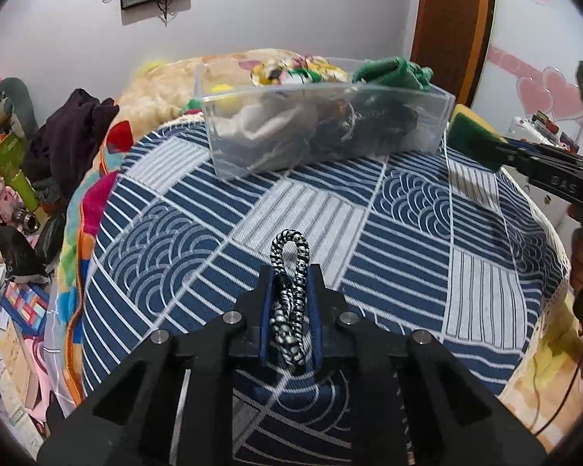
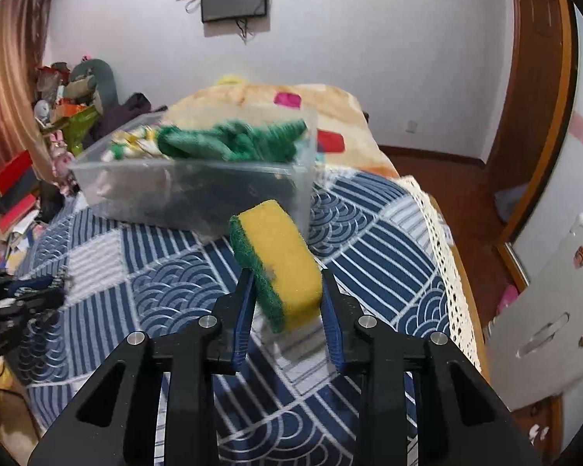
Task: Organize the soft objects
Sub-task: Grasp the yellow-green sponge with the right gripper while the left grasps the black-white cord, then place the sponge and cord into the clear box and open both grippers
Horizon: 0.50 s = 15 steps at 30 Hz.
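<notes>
My left gripper [image 1: 290, 272] is shut on a black-and-white braided cord [image 1: 289, 295], held above the blue patterned bedspread [image 1: 388, 233]. My right gripper [image 2: 286, 275] is shut on a yellow sponge with a green scrub side [image 2: 278, 260], held above the bed; the sponge also shows in the left wrist view [image 1: 472, 132]. A clear plastic bin [image 1: 322, 128] stands at the far end of the bedspread, holding a green cloth [image 1: 388, 72], a floral cloth [image 1: 291, 68] and dark items. The bin also shows in the right wrist view [image 2: 198, 190], just beyond the sponge.
A peach blanket [image 2: 252, 97] lies behind the bin. Dark clothes [image 1: 70, 136] and clutter with boxes and toys [image 1: 7, 194] fill the left side. The bed's right edge [image 2: 447, 240] drops to a wooden floor. A white appliance [image 2: 544, 310] stands at right.
</notes>
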Tool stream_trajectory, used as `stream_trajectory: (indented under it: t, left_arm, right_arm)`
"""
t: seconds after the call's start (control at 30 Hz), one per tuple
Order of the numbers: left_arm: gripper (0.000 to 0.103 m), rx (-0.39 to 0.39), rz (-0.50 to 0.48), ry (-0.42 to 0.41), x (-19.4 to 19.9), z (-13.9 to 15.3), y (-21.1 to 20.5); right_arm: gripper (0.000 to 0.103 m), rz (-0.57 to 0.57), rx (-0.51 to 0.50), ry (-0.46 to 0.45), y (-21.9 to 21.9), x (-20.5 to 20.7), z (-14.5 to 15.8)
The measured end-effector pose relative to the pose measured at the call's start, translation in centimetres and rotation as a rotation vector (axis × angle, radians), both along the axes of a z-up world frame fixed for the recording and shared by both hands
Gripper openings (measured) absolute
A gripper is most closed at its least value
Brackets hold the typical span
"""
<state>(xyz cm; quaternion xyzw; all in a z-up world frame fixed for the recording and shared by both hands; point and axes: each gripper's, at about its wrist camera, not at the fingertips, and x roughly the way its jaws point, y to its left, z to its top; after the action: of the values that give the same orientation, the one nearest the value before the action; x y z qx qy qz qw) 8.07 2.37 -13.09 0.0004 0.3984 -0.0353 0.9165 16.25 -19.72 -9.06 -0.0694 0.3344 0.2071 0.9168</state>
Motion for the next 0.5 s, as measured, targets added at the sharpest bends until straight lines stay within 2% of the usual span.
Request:
stream_trajectory:
  t: [0.23,0.5]
  left_arm:
    - [0.016,0.007,0.017,-0.090,1.1,2.9,0.3]
    - [0.016,-0.013,0.045,-0.199,3.5,7.0,1.2]
  right_arm:
    - [0.030,0.037,0.054,-0.082,0.9,-1.0,3.1]
    - [0.030,0.064,0.096,-0.152,2.7,0.0,5.5]
